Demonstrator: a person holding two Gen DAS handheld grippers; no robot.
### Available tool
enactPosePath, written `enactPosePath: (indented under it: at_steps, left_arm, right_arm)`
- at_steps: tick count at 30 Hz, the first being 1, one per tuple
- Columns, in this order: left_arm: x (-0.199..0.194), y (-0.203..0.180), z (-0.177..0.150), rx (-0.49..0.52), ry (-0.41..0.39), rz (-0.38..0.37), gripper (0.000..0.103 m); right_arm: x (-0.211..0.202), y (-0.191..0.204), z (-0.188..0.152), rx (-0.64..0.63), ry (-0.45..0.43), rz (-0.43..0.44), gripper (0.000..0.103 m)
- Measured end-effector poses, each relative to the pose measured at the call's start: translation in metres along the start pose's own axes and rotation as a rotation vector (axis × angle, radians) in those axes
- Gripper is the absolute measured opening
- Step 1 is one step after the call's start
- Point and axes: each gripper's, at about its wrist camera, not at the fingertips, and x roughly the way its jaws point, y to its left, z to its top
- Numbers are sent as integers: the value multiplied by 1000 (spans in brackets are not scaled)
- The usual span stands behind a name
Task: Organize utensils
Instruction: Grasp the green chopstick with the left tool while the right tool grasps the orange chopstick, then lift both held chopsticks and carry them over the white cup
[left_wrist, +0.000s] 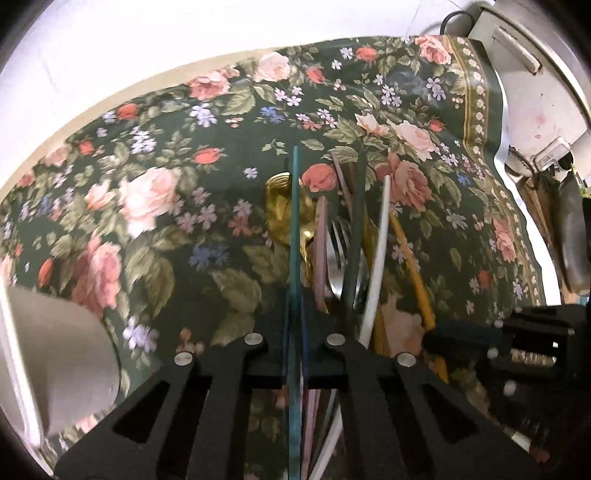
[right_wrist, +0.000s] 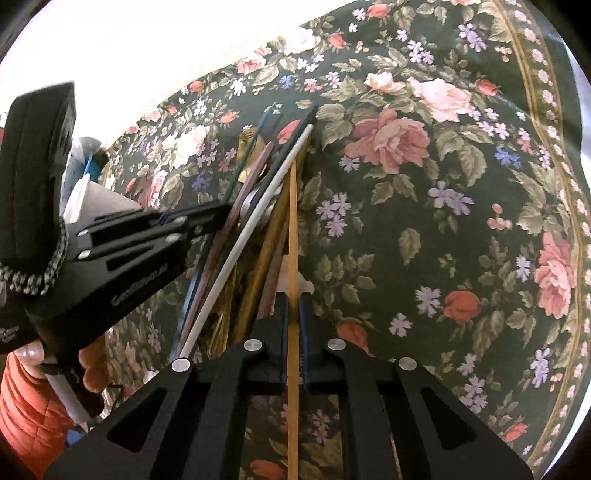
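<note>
Left gripper (left_wrist: 295, 325): my jaws are squeezed on the teal stick (left_wrist: 294, 229).
Right gripper (right_wrist: 292, 314): my jaws are squeezed on the yellow stick (right_wrist: 293, 236).
Pile (left_wrist: 340, 236): it lies just ahead of both jaws, on the flowery cloth (left_wrist: 155, 192).
Cup (left_wrist: 55, 354): left of my left jaws.
Doing it well: I lift slowly and straight, so the white stick (right_wrist: 251, 229) and fork (left_wrist: 338, 243) don't drag along.

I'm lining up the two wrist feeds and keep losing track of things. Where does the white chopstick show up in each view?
Left wrist: the white chopstick runs from lower centre up to just right of centre, beside the silver fork.
Right wrist: the white chopstick slants from lower left up toward upper centre, left of the yellow chopstick in the right gripper.
Shared landmark: the gold spoon under the pile.
</note>
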Motion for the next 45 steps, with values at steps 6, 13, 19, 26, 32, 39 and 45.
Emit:
enactPosePath:
  at_steps: [6,13,19,26,32,39,45]
  left_arm:
    - [-39,7,-22,-57,-55,-5,3]
    - [-90,8,-42,-96,-176,-12,3]
    - [-128,10,-62,-87,-260,-1,3]
    - [-169,21,-78,-85,-342,20,3]
    - [-204,37,-81,-86,-412,31,3]
    - [-247,54,-82,-59,-510,90,3]
    - [-273,68,-80,-38,-566,116,3]
  right_arm:
    - [-20,-2,-5,3,-39,5,5]
    - [-50,11,-8,-30,-115,-5,5]
    - [-66,29,-13,-59,-159,-4,5]
    - [-88,63,-19,-61,-241,-9,5]
    - [-107,96,-16,-88,-312,-18,5]
    - [-129,132,-4,-127,-401,-6,5]
    - [-148,160,4,-165,-482,6,5]
